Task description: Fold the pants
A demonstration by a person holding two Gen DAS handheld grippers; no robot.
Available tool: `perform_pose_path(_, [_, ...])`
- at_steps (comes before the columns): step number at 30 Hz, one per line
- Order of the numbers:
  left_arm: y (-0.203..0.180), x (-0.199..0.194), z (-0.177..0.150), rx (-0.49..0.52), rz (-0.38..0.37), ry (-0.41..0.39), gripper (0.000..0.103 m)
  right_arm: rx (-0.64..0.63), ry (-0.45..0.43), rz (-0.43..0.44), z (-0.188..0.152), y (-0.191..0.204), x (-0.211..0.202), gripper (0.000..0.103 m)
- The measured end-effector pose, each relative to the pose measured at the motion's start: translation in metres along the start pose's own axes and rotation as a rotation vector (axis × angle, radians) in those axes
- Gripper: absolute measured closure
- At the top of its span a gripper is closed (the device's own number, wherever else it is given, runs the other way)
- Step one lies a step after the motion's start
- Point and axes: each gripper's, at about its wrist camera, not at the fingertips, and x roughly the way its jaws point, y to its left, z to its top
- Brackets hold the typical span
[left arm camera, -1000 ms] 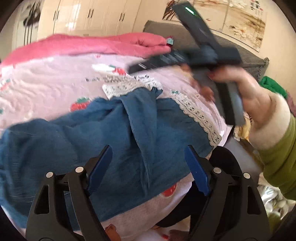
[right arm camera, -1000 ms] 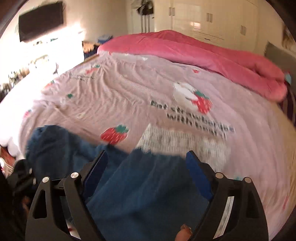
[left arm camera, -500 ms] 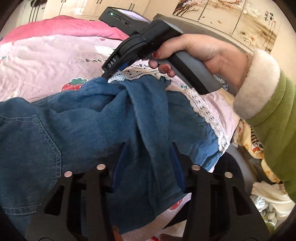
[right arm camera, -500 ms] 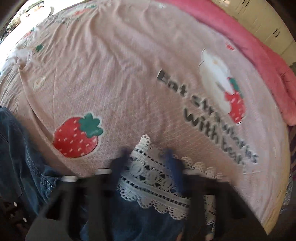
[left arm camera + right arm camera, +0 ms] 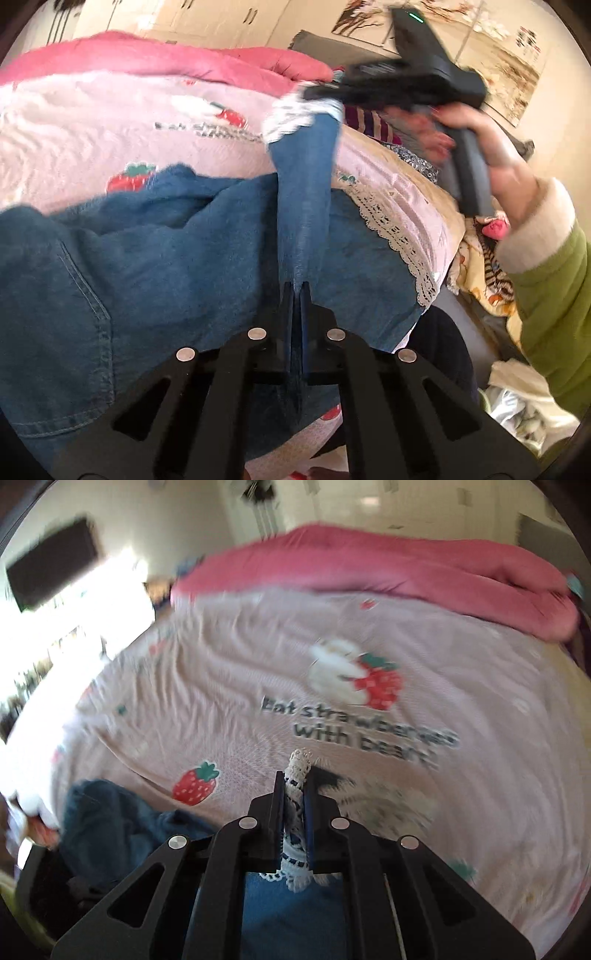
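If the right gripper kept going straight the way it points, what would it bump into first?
Probably the pink strawberry bedspread. The right gripper, shut on the pants' lace hem, aims down at it; depth is unclear.

Two fisheye views, each from a handheld gripper, angled down along its fingers; the left view sits close over blue denim pants filling the lower frame, bed beyond, the other gripper upper right; the right view faces across the bed, denim at bottom centre; both share the strawberry-print cover and pink quilt.
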Motion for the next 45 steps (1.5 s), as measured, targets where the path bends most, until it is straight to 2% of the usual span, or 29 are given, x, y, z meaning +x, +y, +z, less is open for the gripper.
perform_pose_path(4, [-0.011, -0.007, -0.002, 0.084, 0.007, 0.011, 0.103, 0.089, -0.05, 0.005, -0.055, -0.034, -0.049, 0.095])
perform_pose_path(7, [-0.02, -0.007, -0.005, 0.134, 0.015, 0.031, 0.103, 0.155, -0.051, 0.004, -0.102, -0.051, -0.069, 0.095])
perform_pose_path(12, [-0.035, -0.003, -0.012, 0.194, 0.039, 0.056, 0.103, 0.194, -0.029, 0.002, -0.16, -0.063, -0.077, 0.095])
perform_pose_path(14, [-0.042, 0.002, -0.015, 0.241, 0.074, 0.077, 0.103, 0.209, -0.011, 0.014, -0.176, -0.068, -0.075, 0.093])
perform_pose_path(20, [-0.048, 0.012, -0.018, 0.28, 0.104, 0.118, 0.103, 0.26, -0.036, 0.049, -0.193, -0.074, -0.081, 0.091])
perform_pose_path(23, [-0.052, 0.007, -0.018, 0.316, 0.109, 0.126, 0.103, 0.256, -0.049, 0.07, -0.203, -0.076, -0.091, 0.093])
perform_pose_path(27, [-0.054, 0.002, -0.026, 0.377, 0.121, 0.147, 0.103, 0.23, -0.018, 0.079, -0.22, -0.071, -0.09, 0.093])
perform_pose_path(31, [-0.054, 0.007, -0.04, 0.414, 0.123, 0.182, 0.103, 0.219, 0.025, 0.054, -0.241, -0.072, -0.081, 0.089])
perform_pose_path(39, [-0.052, 0.009, -0.051, 0.39, 0.112, 0.192, 0.103, 0.25, 0.026, 0.053, -0.258, -0.074, -0.089, 0.09])
perform_pose_path(44, [-0.049, 0.01, -0.052, 0.378, 0.107, 0.192, 0.103, 0.257, 0.094, 0.023, -0.26, -0.075, -0.077, 0.089])
perform_pose_path(45, [-0.05, 0.01, -0.053, 0.376, 0.103, 0.191, 0.103, 0.265, 0.096, 0.016, -0.259, -0.075, -0.078, 0.086])
